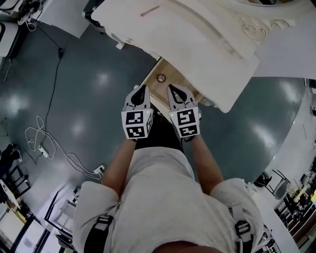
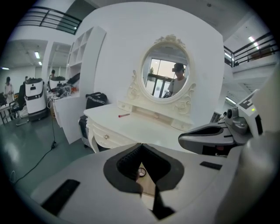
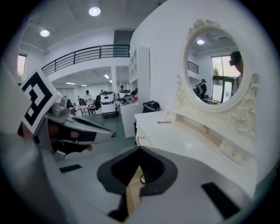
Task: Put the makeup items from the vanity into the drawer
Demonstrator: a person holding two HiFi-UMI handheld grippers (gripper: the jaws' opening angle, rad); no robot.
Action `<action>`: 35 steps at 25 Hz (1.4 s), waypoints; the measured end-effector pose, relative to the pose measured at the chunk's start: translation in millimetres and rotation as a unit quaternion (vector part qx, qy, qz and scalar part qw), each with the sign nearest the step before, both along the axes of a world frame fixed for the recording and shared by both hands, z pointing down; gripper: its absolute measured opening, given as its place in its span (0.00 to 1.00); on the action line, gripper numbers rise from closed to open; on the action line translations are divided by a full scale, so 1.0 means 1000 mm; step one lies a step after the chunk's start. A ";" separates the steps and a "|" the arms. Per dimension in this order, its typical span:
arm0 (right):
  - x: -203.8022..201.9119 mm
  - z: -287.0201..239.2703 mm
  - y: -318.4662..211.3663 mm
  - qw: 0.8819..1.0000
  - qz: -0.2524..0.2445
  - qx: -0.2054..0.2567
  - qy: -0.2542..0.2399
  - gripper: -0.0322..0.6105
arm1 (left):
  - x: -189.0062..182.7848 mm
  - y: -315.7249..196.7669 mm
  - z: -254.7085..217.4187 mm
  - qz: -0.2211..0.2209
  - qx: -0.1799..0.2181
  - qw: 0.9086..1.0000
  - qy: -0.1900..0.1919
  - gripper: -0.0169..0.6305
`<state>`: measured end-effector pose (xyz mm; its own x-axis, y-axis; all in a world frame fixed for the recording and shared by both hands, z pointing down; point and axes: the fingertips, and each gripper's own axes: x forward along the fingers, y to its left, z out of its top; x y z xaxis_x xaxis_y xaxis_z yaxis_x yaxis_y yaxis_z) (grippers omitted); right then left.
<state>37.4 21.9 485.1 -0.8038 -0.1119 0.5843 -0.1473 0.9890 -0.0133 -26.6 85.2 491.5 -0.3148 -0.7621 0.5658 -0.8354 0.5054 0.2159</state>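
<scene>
Head view: left tongs and right tongs, both closed and empty, side by side; open drawer just beyond their tips.

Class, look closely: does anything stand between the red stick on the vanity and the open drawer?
Nothing visible does. The stick lies alone on the bare vanity top, and the drawer stands open at the top's front edge.

One vanity, one drawer, one pink stick, one round item, two tongs.
</scene>
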 end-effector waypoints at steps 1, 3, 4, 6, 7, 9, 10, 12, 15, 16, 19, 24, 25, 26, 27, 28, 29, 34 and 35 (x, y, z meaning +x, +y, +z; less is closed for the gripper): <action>-0.002 -0.003 0.003 1.000 -0.004 -0.005 -0.008 0.07 | 0.000 0.004 -0.004 -0.007 0.001 1.000 -0.005 0.04; -0.010 -0.006 0.009 1.000 -0.009 -0.015 -0.021 0.07 | -0.004 0.014 -0.010 -0.024 0.003 1.000 -0.011 0.04; -0.013 -0.008 0.011 0.999 -0.010 -0.018 -0.027 0.07 | -0.006 0.018 -0.013 -0.032 0.005 0.999 -0.013 0.04; -0.014 -0.016 0.016 0.999 -0.011 -0.023 -0.037 0.07 | -0.004 0.026 -0.019 -0.040 0.008 0.999 -0.022 0.04; -0.012 -0.021 0.019 0.999 -0.011 -0.026 -0.043 0.07 | -0.001 0.031 -0.024 -0.043 0.009 0.999 -0.028 0.04; -0.009 -0.031 0.024 0.998 -0.017 -0.031 -0.056 0.07 | 0.002 0.039 -0.035 -0.055 0.013 0.998 -0.038 0.04; -0.009 -0.036 0.026 0.997 -0.022 -0.032 -0.062 0.07 | 0.003 0.042 -0.040 -0.063 0.016 0.997 -0.042 0.04; -0.013 -0.044 0.032 0.997 -0.032 -0.029 -0.071 0.07 | 0.004 0.050 -0.048 -0.072 0.022 0.996 -0.047 0.04; -0.026 -0.053 0.043 0.996 -0.037 -0.029 -0.080 0.07 | 0.000 0.062 -0.055 -0.071 0.024 0.996 -0.053 0.04; -0.029 -0.056 0.048 0.995 -0.037 -0.031 -0.082 0.07 | -0.003 0.067 -0.056 -0.071 0.025 0.996 -0.053 0.04; -0.041 -0.057 0.060 0.996 -0.038 -0.036 -0.078 0.07 | -0.022 0.077 -0.057 -0.077 0.033 0.995 -0.046 0.04; -0.086 -0.048 0.068 0.997 -0.022 -0.039 -0.066 0.07 | -0.077 0.080 -0.051 -0.068 0.048 0.996 -0.036 0.04; -0.099 -0.048 0.070 0.997 -0.017 -0.042 -0.065 0.07 | -0.089 0.081 -0.049 -0.061 0.048 0.996 -0.032 0.04; -0.114 -0.048 0.072 0.997 -0.013 -0.045 -0.064 0.07 | -0.102 0.081 -0.049 -0.053 0.049 0.997 -0.029 0.04; -0.129 -0.049 0.074 0.997 -0.008 -0.048 -0.064 0.07 | -0.116 0.081 -0.049 -0.044 0.050 0.997 -0.028 0.04; -0.146 -0.049 0.075 0.997 -0.004 -0.051 -0.064 0.07 | -0.130 0.081 -0.050 -0.032 0.051 0.998 -0.029 0.04; -0.162 -0.048 0.078 0.996 0.002 -0.053 -0.065 0.07 | -0.144 0.082 -0.052 -0.018 0.052 0.998 -0.031 0.04; -0.219 -0.056 0.091 0.994 0.055 -0.065 -0.069 0.07 | -0.204 0.087 -0.055 0.060 0.047 0.997 -0.030 0.04; -0.226 -0.060 0.089 0.993 0.069 -0.064 -0.073 0.07 | -0.215 0.083 -0.056 0.071 0.049 0.996 -0.029 0.04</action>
<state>-188.4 111.2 425.0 -0.8632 -0.1589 0.4793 -0.2679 0.9487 -0.1679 -241.7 168.6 435.2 -0.2305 -0.8522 0.4698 -0.9091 0.3608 0.2084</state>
